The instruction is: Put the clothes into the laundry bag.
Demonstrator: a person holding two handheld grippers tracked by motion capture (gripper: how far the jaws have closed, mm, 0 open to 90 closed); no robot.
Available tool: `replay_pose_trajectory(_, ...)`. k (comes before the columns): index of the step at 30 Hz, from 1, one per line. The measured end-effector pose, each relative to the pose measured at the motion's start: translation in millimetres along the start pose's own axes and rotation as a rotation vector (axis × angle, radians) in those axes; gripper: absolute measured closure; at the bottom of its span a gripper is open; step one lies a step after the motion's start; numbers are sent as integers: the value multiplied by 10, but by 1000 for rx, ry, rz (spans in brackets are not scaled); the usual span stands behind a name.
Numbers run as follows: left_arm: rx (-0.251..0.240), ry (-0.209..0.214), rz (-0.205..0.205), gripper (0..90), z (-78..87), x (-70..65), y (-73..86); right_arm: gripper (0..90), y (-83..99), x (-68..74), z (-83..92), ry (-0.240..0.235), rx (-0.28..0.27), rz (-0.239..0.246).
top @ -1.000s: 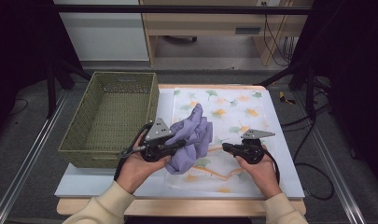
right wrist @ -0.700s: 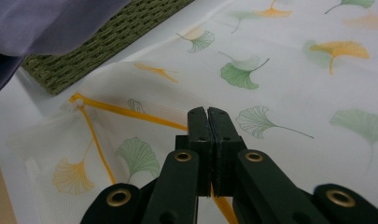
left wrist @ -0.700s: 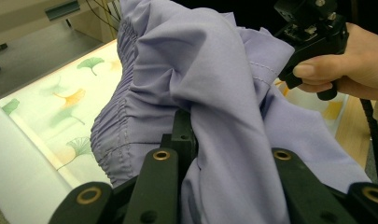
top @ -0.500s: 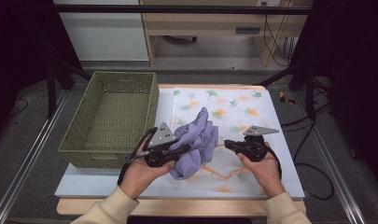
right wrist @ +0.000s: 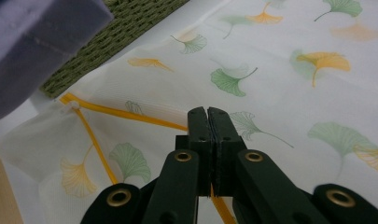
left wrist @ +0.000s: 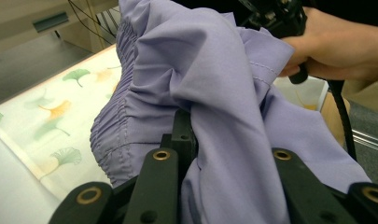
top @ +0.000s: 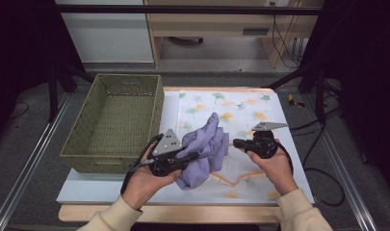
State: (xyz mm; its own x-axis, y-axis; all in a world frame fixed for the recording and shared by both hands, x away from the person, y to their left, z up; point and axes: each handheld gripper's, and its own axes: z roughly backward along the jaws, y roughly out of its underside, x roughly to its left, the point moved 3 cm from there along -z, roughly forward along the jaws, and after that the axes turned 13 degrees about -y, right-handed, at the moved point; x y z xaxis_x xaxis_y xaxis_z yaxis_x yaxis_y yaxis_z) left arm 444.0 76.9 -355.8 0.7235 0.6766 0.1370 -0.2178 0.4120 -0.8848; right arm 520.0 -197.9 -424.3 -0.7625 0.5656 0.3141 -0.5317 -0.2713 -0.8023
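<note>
Lilac cloth [top: 204,151] is now bunched up and lifted off the table, and it has moved a little toward the right side compared with one second ago, when it hung closer to the left hand. The left gripper [top: 195,155] holds it: in the left gripper view the fabric [left wrist: 210,93] is pinched between the two black jaws, which stand only partly closed because of the thick folds. The right gripper [top: 237,142] has let go and has pulled back to the right, a bit higher than before. Its jaws are pressed fully together with nothing between them, as the right gripper view shows [right wrist: 208,115]. So the garment now hangs from one tool alone, just above the leaf-printed sheet [top: 250,108]. I judge this means the person is regrasping, probably to find a new edge for folding, or to carry it into the basket [top: 86,144].

Counting: one lilac garment, one green woven basket, which has nothing inside, one printed sheet, two grippers, two hands.
</note>
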Motion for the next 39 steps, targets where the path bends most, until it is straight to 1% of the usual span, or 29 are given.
replay_pose_trajectory(5, 7, 8, -6, 733, -9, -31, 10, 893, -45, -5, 10, 7, 6, 5)
replay_pose_trajectory(9, 11, 23, -23, 733, -25, -85, -12, 893, -97, 2, 3, 9, 12, -3)
replay_pose_trajectory(11, 11, 31, -28, 733, -35, -119, -24, 893, -126, -10, 1, 9, 10, 6)
replay_pose_trajectory(13, 11, 44, -33, 733, -65, -170, -28, 893, -154, -27, 10, 8, 15, 8)
replay_pose_trajectory(16, 18, 51, -39, 733, -93, -206, -24, 893, -170, -30, 21, 6, 16, 1)
replay_pose_trajectory(18, 19, 59, -44, 733, -118, -237, -21, 893, -184, -38, 27, 10, 14, 5)
replay_pose_trajectory(21, 34, 63, -58, 733, -164, -284, -14, 893, -206, -39, 52, 12, 8, 2)
replay_pose_trajectory(23, 35, 70, -55, 733, -200, -310, -12, 893, -219, -41, 63, 15, 5, 1)
replay_pose_trajectory(24, 37, 74, -57, 733, -216, -323, -12, 893, -224, -47, 65, 14, 4, 9)
replay_pose_trajectory(25, 38, 77, -56, 733, -231, -340, -13, 893, -228, -45, 65, 14, 4, 4)
replay_pose_trajectory(28, 45, 90, -66, 733, -269, -394, -2, 893, -226, -59, 51, 13, 4, 0)
replay_pose_trajectory(34, 59, 98, -63, 733, -317, -427, 42, 893, -236, -68, 38, 14, 1, 2)
replay_pose_trajectory(35, 63, 101, -69, 733, -323, -432, 48, 893, -234, -68, 38, 13, 3, -9)
replay_pose_trajectory(37, 66, 107, -68, 733, -335, -454, 60, 893, -232, -91, 44, 14, 1, -10)
replay_pose_trajectory(39, 71, 110, -80, 733, -340, -457, 67, 893, -234, -102, 51, 14, -2, -10)
